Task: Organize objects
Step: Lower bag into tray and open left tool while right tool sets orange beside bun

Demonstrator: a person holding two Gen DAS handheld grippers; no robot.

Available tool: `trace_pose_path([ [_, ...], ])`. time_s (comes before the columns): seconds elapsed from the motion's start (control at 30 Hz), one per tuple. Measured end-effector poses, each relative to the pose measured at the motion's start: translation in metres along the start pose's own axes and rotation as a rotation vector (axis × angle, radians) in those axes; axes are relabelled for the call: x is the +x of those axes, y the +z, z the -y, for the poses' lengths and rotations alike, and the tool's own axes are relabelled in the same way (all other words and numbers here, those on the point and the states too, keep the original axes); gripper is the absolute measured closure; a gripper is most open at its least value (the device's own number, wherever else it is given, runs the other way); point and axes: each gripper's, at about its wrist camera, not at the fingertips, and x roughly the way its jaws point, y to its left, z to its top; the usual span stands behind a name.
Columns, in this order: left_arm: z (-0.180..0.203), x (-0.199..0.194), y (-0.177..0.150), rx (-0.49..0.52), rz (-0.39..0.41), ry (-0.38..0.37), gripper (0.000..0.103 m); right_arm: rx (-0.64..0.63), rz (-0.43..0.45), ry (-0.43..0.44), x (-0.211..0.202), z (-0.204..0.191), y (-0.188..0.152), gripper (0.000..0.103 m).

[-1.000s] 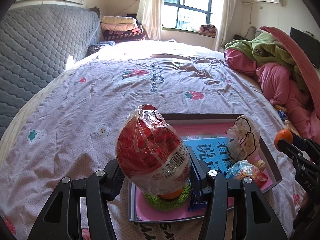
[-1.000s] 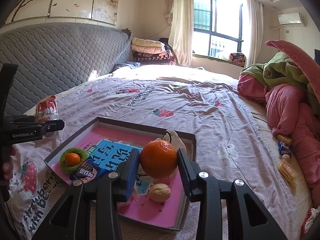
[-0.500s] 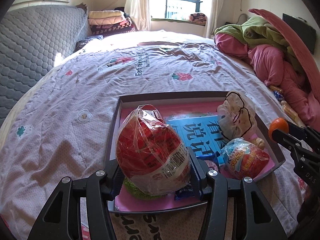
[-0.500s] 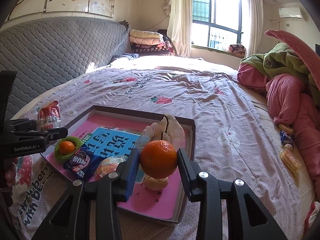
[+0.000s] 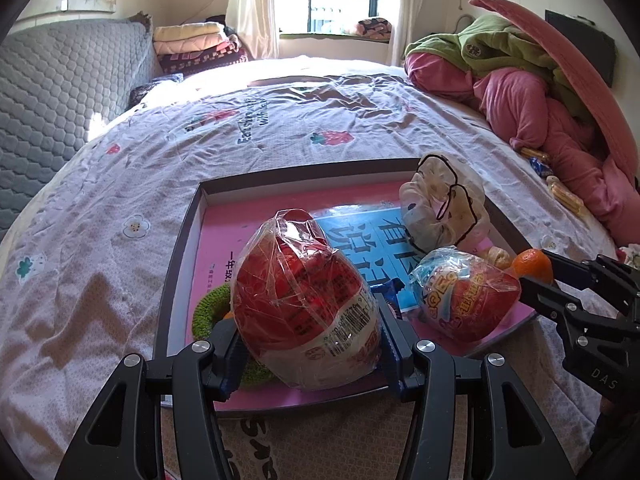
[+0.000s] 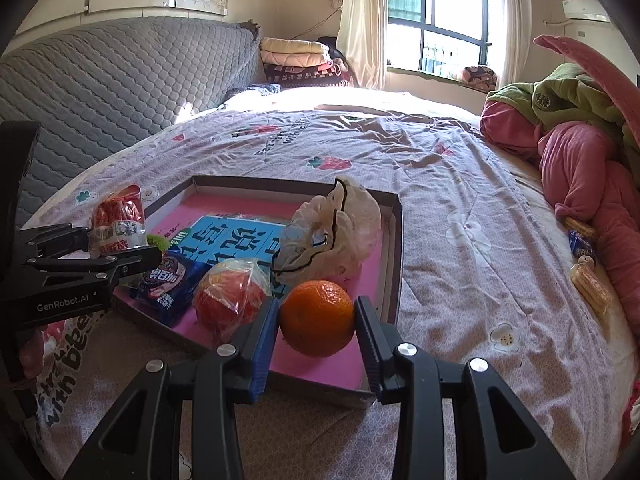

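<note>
My left gripper [image 5: 310, 350] is shut on a red and white snack bag [image 5: 306, 308] wrapped in clear plastic, held over the near left part of a shallow tray [image 5: 182, 240] with a pink floor. The same bag [image 6: 116, 220] shows at the left of the right wrist view. My right gripper [image 6: 316, 320] is shut on an orange [image 6: 317, 317], held above the tray's [image 6: 394, 248] near right corner. In the tray lie a blue book [image 6: 236, 240], a crumpled white plastic bag [image 6: 332, 228], a red wrapped snack [image 6: 230, 300], a blue packet [image 6: 170, 284] and a green crocheted ring [image 5: 208, 308].
The tray rests on a bed with a lilac flowered cover [image 5: 120, 184]. A pile of pink and green bedding [image 6: 580, 152] fills the right side, with small wrapped snacks [image 6: 588, 276] beside it. A grey quilted headboard [image 6: 100, 92] stands at the left.
Both grippers have sunk toward the tray with their loads. The left one has moved in over the tray's near left part. The tray looks larger and nearer in both views.
</note>
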Motion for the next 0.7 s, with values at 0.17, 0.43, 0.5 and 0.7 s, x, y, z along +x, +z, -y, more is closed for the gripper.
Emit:
trace_pose_path([
  [0.17,0.004,-0.001,-0.001,0.018,0.017,0.011,0.046,0.000,-0.016,0.016,0.004,-0.006,-0.003,0.064],
  [0.43,0.002,0.004,-0.003,0.010,0.007,0.007,0.046,0.006,-0.028,0.016,0.010,-0.007,-0.006,0.064],
  [0.5,0.002,0.005,-0.003,0.010,0.006,0.007,0.046,0.016,-0.026,0.013,0.011,-0.005,-0.006,0.064],
  [0.7,0.002,0.006,-0.003,0.014,0.013,0.012,0.046,0.038,-0.031,0.009,0.017,0.000,-0.006,0.063],
])
